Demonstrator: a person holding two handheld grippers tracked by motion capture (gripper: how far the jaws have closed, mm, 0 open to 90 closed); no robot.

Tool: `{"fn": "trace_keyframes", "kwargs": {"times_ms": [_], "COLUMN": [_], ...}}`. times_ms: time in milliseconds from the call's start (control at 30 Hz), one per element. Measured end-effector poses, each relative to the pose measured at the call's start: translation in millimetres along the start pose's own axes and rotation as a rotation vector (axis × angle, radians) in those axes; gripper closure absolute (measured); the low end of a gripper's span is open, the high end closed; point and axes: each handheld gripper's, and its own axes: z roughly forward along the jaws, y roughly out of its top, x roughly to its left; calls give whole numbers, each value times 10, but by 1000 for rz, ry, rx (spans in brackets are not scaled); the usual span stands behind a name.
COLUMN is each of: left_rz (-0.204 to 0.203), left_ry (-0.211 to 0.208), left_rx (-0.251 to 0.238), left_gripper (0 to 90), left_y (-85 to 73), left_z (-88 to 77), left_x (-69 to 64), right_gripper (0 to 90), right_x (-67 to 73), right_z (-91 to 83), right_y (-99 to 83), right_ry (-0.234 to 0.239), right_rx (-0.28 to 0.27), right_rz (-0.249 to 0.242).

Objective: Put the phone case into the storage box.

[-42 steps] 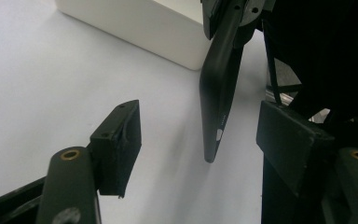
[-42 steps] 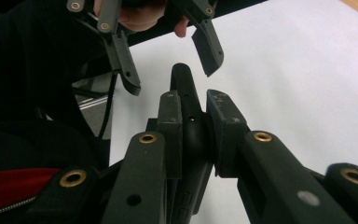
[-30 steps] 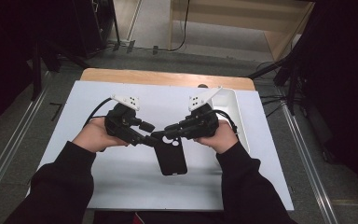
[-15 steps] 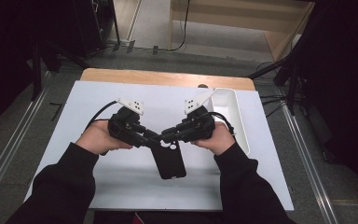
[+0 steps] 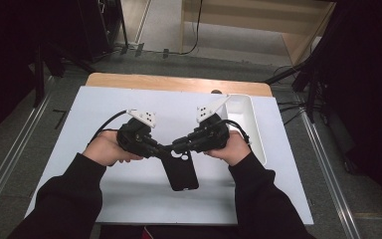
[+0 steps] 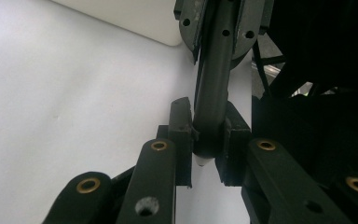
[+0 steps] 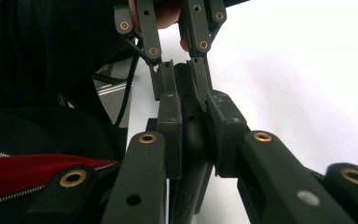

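A black phone case is held just above the white table, its top end pinched from both sides. My right gripper is shut on its upper edge; in the right gripper view the pads press the thin case. My left gripper comes in from the left. Its jaws have just been closing, and its pads now press on the case's edge. The right gripper grips the same edge farther up, and the left gripper faces me in the right gripper view.
A white rectangular tray stands at the table's right side, close behind the right hand. The white table top ends in a wooden strip at the back. Metal rails run along the floor on both sides.
The left gripper has edged right toward the case's top and its jaws have closed onto the edge. The right gripper and the case have hardly shifted.
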Motion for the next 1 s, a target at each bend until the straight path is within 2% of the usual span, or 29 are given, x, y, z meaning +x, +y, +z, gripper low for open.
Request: {"fn": "trace_keyframes", "kwargs": {"times_ms": [33, 100, 300, 500, 733, 867, 1000], "left_rz": [-13, -19, -36, -62, -77, -88, -94], "left_ry": [23, 25, -4, 8, -3, -1, 3], "left_rx": [-1, 1, -1, -3, -4, -6, -2], "left_gripper": [790, 791, 793, 794, 794, 793, 793], "left_y": [0, 6, 13, 23, 30, 29, 30], "left_z": [3, 4, 4, -3, -20, -28, -56], "left_x": [5, 8, 9, 9, -1, 2, 9], "right_gripper": [746, 746, 743, 737, 623, 564, 497], "right_x": [-6, -19, -22, -32, 0, 30, 65], "right_z": [6, 6, -11, -6, -41, -73, -158], "right_y": [-2, -8, -23, -23, 2, 29, 52], "right_ry": [-1, 1, 10, 14, 6, -2, -41], "right_rx": [-2, 7, -3, 7, -30, -43, -78], "right_rz": [6, 24, 29, 58, 55, 71, 102]}}
